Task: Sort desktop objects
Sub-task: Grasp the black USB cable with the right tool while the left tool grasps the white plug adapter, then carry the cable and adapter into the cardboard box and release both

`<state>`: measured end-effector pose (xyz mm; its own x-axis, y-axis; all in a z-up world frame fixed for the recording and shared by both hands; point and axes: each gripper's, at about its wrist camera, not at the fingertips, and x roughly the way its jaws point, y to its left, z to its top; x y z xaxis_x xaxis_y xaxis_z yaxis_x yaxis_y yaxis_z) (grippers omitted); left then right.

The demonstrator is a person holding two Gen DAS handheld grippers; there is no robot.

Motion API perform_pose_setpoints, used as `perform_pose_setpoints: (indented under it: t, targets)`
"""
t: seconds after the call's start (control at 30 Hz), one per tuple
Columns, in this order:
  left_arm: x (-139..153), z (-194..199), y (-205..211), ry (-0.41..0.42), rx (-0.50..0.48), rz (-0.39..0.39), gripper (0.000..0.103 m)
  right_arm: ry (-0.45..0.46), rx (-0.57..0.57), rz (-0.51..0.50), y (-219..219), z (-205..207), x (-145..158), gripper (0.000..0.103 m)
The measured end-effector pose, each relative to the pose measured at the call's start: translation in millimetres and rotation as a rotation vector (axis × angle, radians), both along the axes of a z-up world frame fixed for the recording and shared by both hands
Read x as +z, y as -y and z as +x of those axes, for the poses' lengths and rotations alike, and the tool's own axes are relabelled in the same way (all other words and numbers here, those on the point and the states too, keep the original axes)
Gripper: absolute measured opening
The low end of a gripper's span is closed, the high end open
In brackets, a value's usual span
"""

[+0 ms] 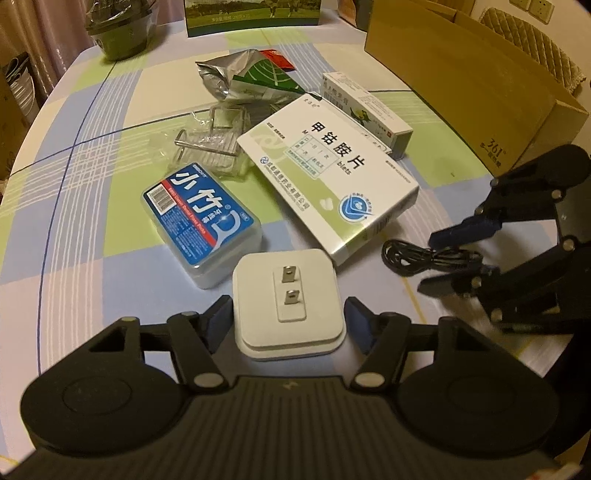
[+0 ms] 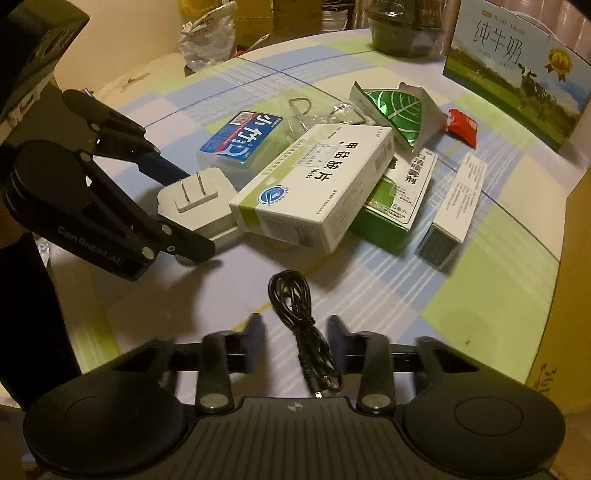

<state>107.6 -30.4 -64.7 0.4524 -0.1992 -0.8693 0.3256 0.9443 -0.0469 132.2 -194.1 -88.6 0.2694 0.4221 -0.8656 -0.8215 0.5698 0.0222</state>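
A white plug adapter [image 1: 288, 301] lies prongs-up on the checked tablecloth, between the open fingers of my left gripper [image 1: 290, 317]; the pads stand just beside its sides. It also shows in the right wrist view [image 2: 195, 203]. A coiled black cable [image 2: 301, 325] lies between the open fingers of my right gripper [image 2: 295, 332]; it also shows in the left wrist view [image 1: 424, 254], with the right gripper [image 1: 439, 258] around its end. A large white-green medicine box [image 1: 332, 184], a blue floss-pick box [image 1: 201, 221] and a foil pouch [image 1: 251, 75] lie beyond.
A clear plastic holder [image 1: 207, 144], a slim white box [image 1: 365, 110], a green box [image 2: 399, 195] and a red packet [image 2: 463, 127] lie in the pile. An open cardboard box [image 1: 480, 85] stands at the right, a milk carton [image 2: 517, 70] and dark bowls [image 1: 122, 33] at the back.
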Motion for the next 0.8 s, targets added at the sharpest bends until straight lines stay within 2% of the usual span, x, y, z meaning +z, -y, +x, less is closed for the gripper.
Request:
perform_pose_setpoints:
  t: [0.03, 0.07, 0.33, 0.67, 0.8]
  targets:
    - [1, -2, 0, 0.002, -0.002, 0.001, 0.062, -0.004, -0.005, 0.001, 0, -1, 1, 0.013]
    - [1, -3, 0, 0.006, -0.004, 0.0, 0.061, -0.005, -0.011, -0.001, 0, -2, 2, 0.011]
    - [2, -8, 4, -0.001, -0.022, 0.012, 0.061, -0.051, -0.107, 0.034, 6, -3, 5, 0.01]
    - [-5, -5, 8, -0.007, -0.002, 0.027, 0.063, -0.059, -0.145, 0.054, 9, -9, 9, 0.01]
    - [-4, -3, 7, -0.004, 0.013, 0.028, 0.06, -0.06, -0.181, 0.062, 12, -7, 9, 0.01]
